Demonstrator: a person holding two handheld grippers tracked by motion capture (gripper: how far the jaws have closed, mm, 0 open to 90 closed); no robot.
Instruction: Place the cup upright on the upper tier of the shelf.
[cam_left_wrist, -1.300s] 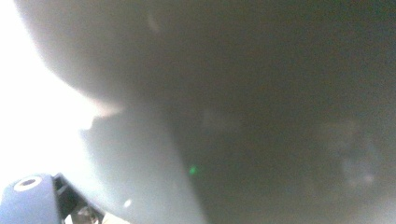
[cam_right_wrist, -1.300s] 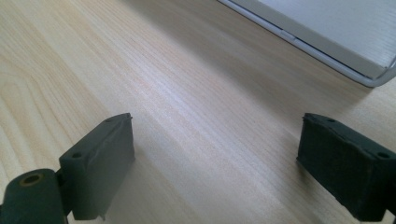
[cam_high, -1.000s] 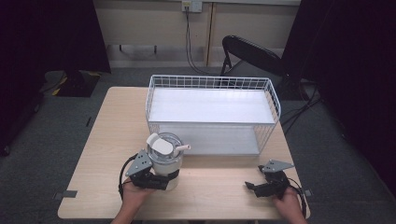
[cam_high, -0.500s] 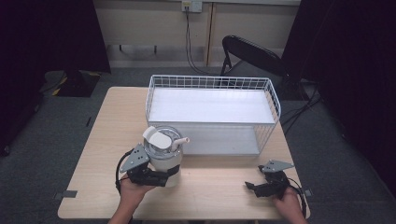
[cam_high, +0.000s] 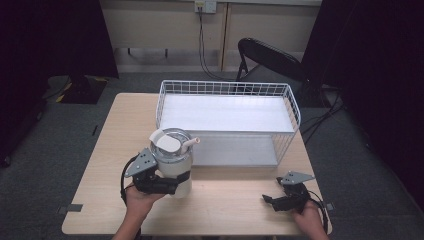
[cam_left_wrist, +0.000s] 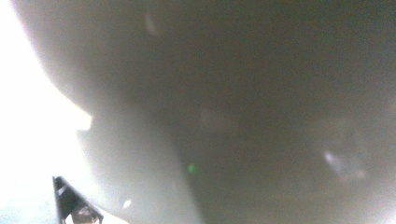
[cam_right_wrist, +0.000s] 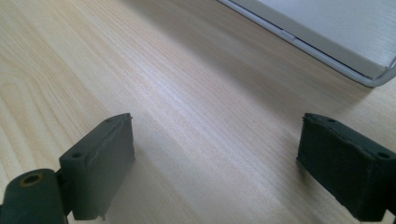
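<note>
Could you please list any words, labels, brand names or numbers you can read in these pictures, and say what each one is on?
No readable text, number or sign stands anywhere in these pictures.
The white cup held in the left tongs: no print shows on it; the left gripper view of it is blurred.
The wire basket and the table: plain, unmarked.
The right tongs: plain black pads, no marking.

A wooden table (cam_high: 105, 150) bears a wire basket (cam_high: 227, 120).

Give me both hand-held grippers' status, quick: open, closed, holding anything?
Left hand-held gripper: closed on the white lidded cup, in front of the wire basket.
Right hand-held gripper: open, empty, above the table.
</note>
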